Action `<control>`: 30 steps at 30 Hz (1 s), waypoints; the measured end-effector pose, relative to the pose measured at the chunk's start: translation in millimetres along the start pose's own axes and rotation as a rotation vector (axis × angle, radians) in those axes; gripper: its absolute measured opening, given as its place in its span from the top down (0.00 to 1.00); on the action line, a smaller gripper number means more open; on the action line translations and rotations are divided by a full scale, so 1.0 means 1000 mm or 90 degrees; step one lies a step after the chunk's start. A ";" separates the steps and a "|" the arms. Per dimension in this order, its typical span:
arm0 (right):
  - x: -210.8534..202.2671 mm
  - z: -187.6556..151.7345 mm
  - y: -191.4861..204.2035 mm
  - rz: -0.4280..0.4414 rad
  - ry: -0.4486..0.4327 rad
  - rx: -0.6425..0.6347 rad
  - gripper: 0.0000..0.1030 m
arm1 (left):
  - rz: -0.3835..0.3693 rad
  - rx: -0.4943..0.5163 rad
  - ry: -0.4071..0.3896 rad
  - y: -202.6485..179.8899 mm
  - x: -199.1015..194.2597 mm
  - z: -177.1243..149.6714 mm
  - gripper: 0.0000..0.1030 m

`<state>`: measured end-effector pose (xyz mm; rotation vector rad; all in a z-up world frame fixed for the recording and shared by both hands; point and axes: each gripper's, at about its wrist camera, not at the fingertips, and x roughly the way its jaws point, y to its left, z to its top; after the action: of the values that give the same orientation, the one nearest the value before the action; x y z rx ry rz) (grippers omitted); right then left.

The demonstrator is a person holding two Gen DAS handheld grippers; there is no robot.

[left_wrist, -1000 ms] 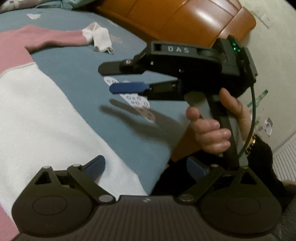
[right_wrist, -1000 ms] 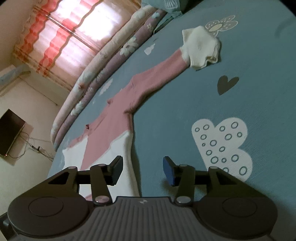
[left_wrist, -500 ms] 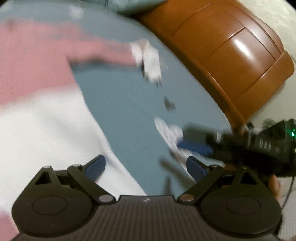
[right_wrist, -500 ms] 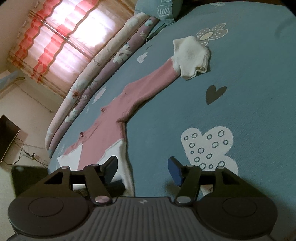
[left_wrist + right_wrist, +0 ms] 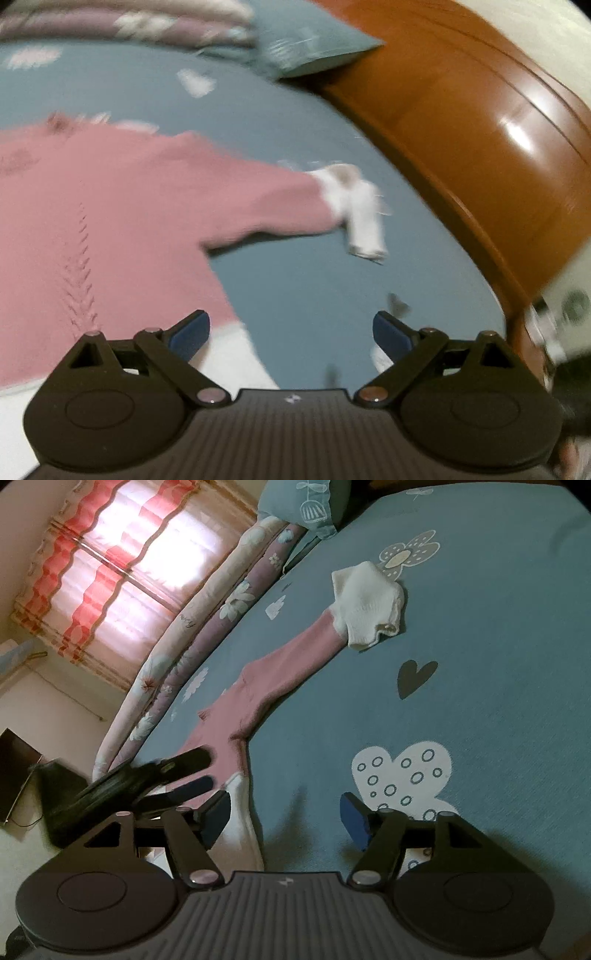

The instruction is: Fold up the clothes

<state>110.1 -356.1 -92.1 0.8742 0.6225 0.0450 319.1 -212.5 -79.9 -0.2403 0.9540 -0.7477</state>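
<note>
A: We're over the bed (image 5: 498, 635), and the pink-and-white sweater (image 5: 110, 229) lies flat on the blue sheet, one sleeve (image 5: 295, 657) stretched toward the headboard (image 5: 461, 155) with its white cuff (image 5: 365, 605) crumpled at the end.

B: Left gripper (image 5: 291, 334), what do you see?

A: Fingers spread wide, nothing between them, hanging above the sweater's side edge where pink meets white. The picture is blurred there.

B: And the right gripper (image 5: 286, 818)?

A: Its jaws have just been opening; the fingers stand apart over bare sheet just beside the sweater's white hem (image 5: 240, 812). Nothing pinched. From its camera the left gripper shows low on the left, over the sweater body.

B: Background?

A: A teal pillow (image 5: 299, 506) and a rolled floral quilt (image 5: 207, 613) along the far side.
</note>
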 end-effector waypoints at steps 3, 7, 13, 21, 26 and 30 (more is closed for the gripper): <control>0.001 0.001 -0.001 0.003 0.001 0.003 0.32 | -0.007 -0.019 -0.007 0.000 0.005 -0.019 0.08; 0.002 0.000 0.002 0.010 0.005 -0.003 0.31 | -0.046 0.006 -0.009 -0.020 -0.007 -0.055 0.08; 0.002 -0.001 0.005 0.009 0.005 -0.008 0.31 | -0.082 0.007 -0.043 -0.025 -0.032 -0.057 0.08; 0.005 -0.001 0.002 0.003 0.006 -0.001 0.31 | -0.082 -0.047 -0.013 -0.012 -0.008 -0.060 0.03; 0.004 0.000 -0.002 -0.009 0.000 0.011 0.30 | -0.090 -0.062 -0.008 -0.013 -0.011 -0.051 0.02; 0.004 0.000 -0.002 -0.011 -0.003 0.010 0.30 | -0.064 -0.050 -0.014 -0.006 -0.022 -0.049 0.02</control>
<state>112.8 -356.0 -95.2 0.8836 0.6274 0.0223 268.8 -196.2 -91.0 -0.3666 0.9569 -0.7980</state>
